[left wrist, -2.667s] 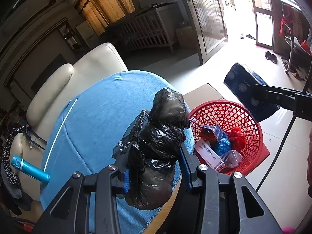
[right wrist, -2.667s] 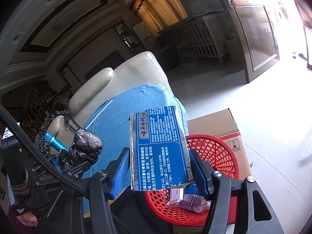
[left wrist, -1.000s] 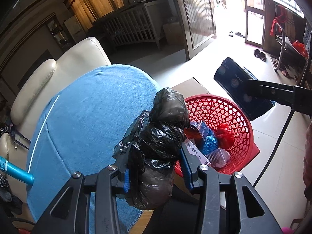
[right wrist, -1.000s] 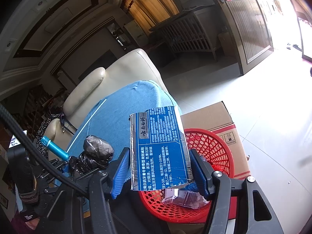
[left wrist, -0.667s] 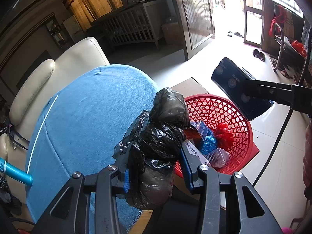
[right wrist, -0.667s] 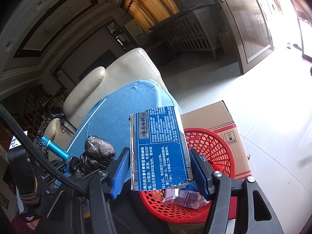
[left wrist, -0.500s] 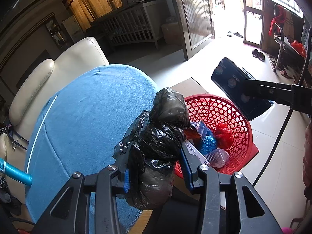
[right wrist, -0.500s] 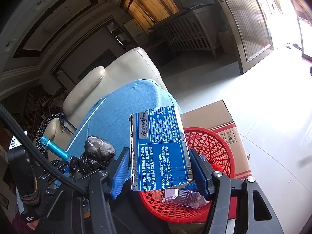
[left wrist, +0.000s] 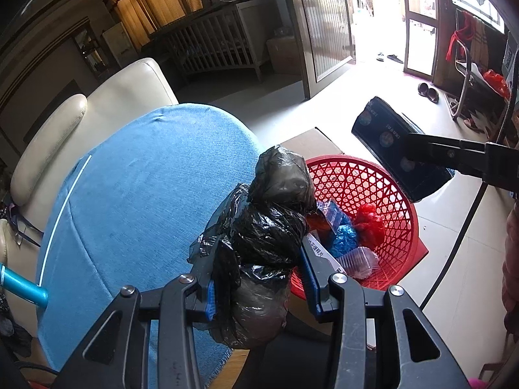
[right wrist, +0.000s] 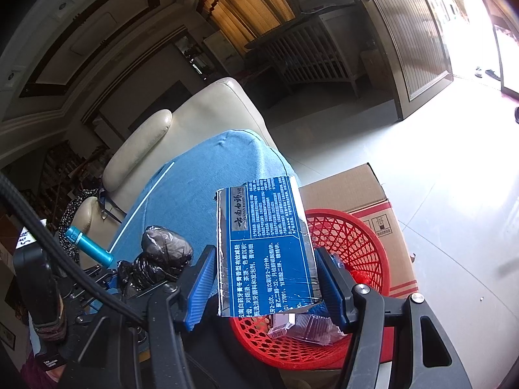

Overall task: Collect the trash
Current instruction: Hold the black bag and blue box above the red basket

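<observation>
Left gripper (left wrist: 258,287) clamps black plastic bag (left wrist: 259,243) above the blue tablecloth (left wrist: 136,194) edge. Right gripper (right wrist: 264,280) pinches flattened blue toothpaste box (right wrist: 266,246) over red basket (right wrist: 360,243). Risk: released now, the bag likely snags the rim, missing the 1 basket.

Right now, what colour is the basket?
Red basket, clearest in the left wrist view.

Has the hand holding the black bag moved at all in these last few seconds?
Yes. The left gripper with the black bag has shifted toward the red basket, away from the teal tube.
</observation>
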